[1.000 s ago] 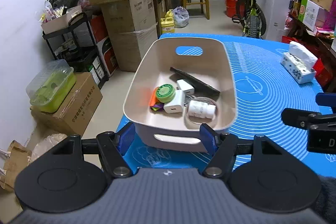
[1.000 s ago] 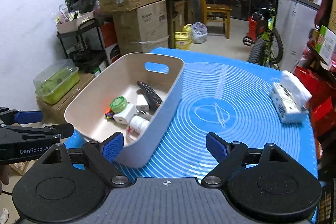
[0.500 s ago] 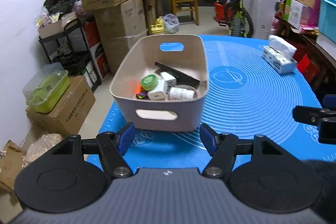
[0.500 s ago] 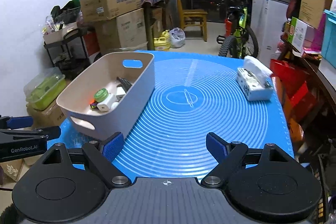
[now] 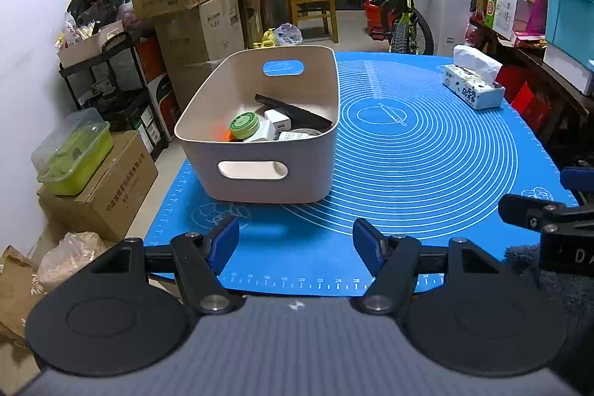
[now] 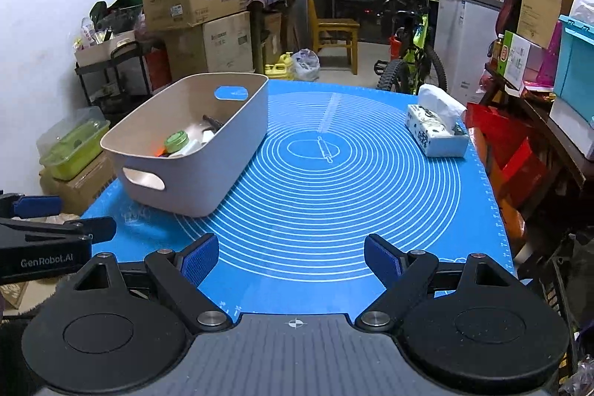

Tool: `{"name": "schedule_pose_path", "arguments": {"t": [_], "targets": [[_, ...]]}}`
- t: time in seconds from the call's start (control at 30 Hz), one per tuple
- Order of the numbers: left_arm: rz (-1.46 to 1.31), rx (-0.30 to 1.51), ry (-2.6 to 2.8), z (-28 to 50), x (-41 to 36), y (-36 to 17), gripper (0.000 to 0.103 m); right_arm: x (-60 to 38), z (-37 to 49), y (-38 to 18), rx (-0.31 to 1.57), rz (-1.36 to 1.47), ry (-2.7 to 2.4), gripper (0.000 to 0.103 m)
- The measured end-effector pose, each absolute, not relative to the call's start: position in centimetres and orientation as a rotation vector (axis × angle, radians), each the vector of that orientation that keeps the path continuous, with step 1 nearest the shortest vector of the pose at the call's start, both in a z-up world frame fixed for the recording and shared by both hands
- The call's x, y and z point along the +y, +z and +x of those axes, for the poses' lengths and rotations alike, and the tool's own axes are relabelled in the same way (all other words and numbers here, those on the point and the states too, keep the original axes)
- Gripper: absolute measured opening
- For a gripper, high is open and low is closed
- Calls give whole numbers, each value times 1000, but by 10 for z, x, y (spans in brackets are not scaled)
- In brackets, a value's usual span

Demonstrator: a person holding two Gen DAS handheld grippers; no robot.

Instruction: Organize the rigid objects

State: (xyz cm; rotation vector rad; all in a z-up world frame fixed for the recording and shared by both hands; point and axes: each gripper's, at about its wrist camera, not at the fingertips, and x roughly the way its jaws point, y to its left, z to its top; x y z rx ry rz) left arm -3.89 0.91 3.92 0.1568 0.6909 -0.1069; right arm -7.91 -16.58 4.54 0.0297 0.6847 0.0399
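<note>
Looks near done: small rigid items gathered inside beige rectangular plastic bin [image 5: 260, 151] ahead-left of spread, empty right hand-held gripper [image 6: 291, 257]; left hand-held gripper [image 5: 295, 236] likewise spread, empty; blue silicone mat [image 5: 408, 151] otherwise bare except tissue pack [image 5: 473, 88].

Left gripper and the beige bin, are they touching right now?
Apart. The left wrist view shows a strip of bare blue mat between the left gripper and the near wall of the beige bin; its jaws stand open and empty.
</note>
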Motion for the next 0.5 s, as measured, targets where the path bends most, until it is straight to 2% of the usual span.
{"name": "schedule_pose_path", "arguments": {"t": [0.5], "targets": [[152, 665, -118, -46, 7, 29, 69, -152, -87, 39, 661, 3, 62, 87]]}}
